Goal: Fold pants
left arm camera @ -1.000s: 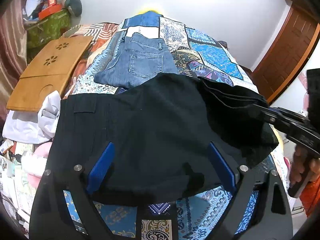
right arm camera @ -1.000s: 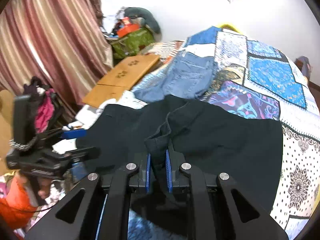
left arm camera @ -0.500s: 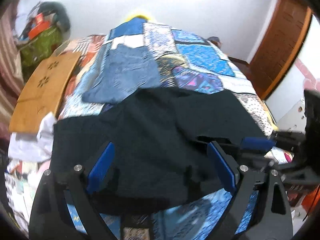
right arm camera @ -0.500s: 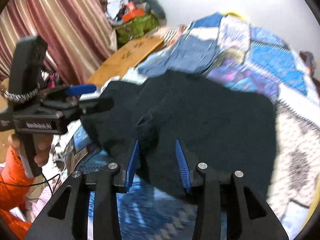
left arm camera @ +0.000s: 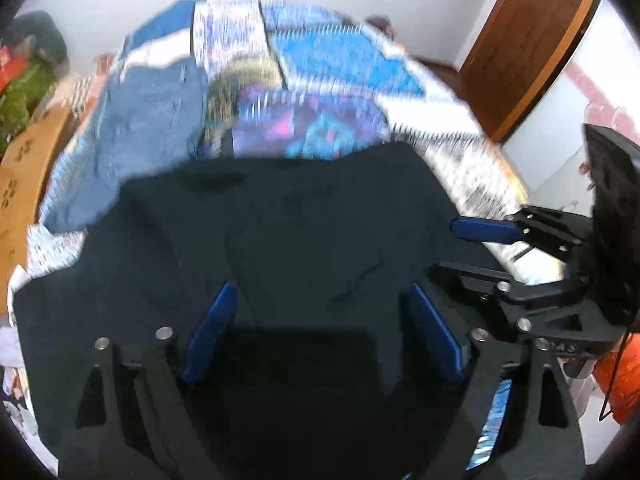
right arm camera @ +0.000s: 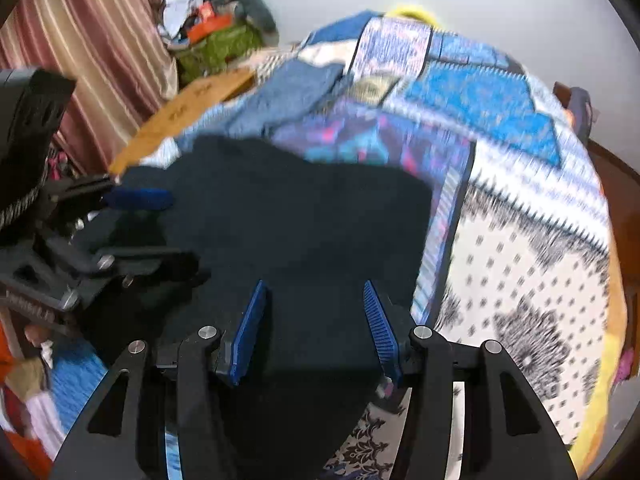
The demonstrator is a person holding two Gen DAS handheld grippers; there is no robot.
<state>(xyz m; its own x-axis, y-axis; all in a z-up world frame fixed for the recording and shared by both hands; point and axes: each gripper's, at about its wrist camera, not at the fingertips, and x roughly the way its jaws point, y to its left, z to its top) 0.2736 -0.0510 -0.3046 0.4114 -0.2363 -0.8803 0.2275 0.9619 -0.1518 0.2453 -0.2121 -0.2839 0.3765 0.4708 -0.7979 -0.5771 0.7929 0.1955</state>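
Note:
The black pants lie folded flat on the patchwork bed; they also show in the right wrist view. My left gripper is open and empty, low over the near part of the pants. My right gripper is open and empty over the pants' near right part. The right gripper shows at the right edge of the left wrist view, and the left gripper at the left edge of the right wrist view. Both views are motion-blurred.
Folded blue jeans lie farther up the patchwork quilt. A wooden board lies at the bed's left side, near striped curtains and a cluttered pile. A wooden door stands at the right.
My right gripper has let go of the black fabric and opened wide. The fold now lies flat. Both grippers have moved lower and closer over the pants.

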